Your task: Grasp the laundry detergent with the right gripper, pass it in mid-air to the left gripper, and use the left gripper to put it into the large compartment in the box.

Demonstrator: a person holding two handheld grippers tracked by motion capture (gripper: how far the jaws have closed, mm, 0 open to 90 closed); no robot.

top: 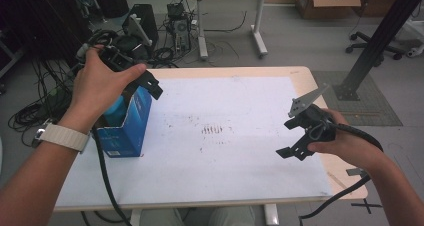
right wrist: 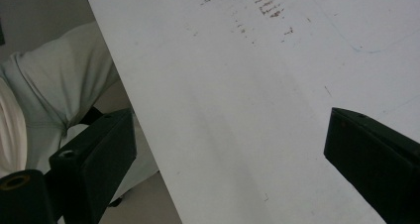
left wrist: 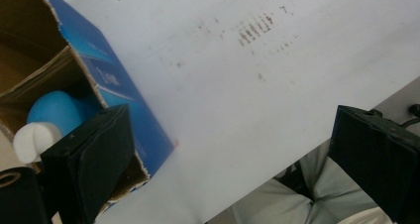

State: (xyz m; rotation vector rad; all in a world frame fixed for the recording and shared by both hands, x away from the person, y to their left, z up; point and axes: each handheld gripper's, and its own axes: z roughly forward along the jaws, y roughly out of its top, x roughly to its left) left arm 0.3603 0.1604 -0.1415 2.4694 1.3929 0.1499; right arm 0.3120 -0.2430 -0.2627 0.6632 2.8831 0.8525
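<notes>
From the high view I see the left tool (top: pixel 142 81) held over the open blue box (top: pixel 131 123) at the tabletop's (top: pixel 240 151) left edge. Its own view shows jaws wide, empty, and a blue bottle (left wrist: pixel 54 112) with white cap (left wrist: pixel 30 140) inside the box. The right tool (top: pixel 300 136) hovers wide, empty, over bare tabletop, well apart

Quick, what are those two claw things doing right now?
Left gripper: open, empty, beside the blue box.
Right gripper: open, empty, above the table.
</notes>
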